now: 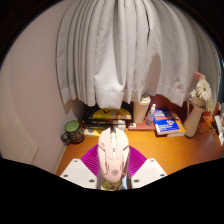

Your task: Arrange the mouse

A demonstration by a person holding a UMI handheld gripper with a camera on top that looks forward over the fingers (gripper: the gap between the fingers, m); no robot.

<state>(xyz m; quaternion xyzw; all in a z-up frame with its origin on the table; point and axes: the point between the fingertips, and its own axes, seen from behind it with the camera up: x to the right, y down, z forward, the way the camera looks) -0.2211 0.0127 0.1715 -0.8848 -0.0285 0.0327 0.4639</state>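
Observation:
A pale pink computer mouse (113, 154) sits between my gripper's (113, 172) two fingers, its front pointing away from me. Both magenta pads (93, 160) press against its sides, so the gripper is shut on it. The mouse is held above the orange wooden desk (175, 150), clear of the desk top. Its rear end is hidden low between the fingers.
At the back of the desk stand a small potted plant (72, 130), a stack of books (106, 118), a white cup (142, 108), a blue book (166, 124) and a vase of flowers (200, 100). White curtains (120, 50) hang behind.

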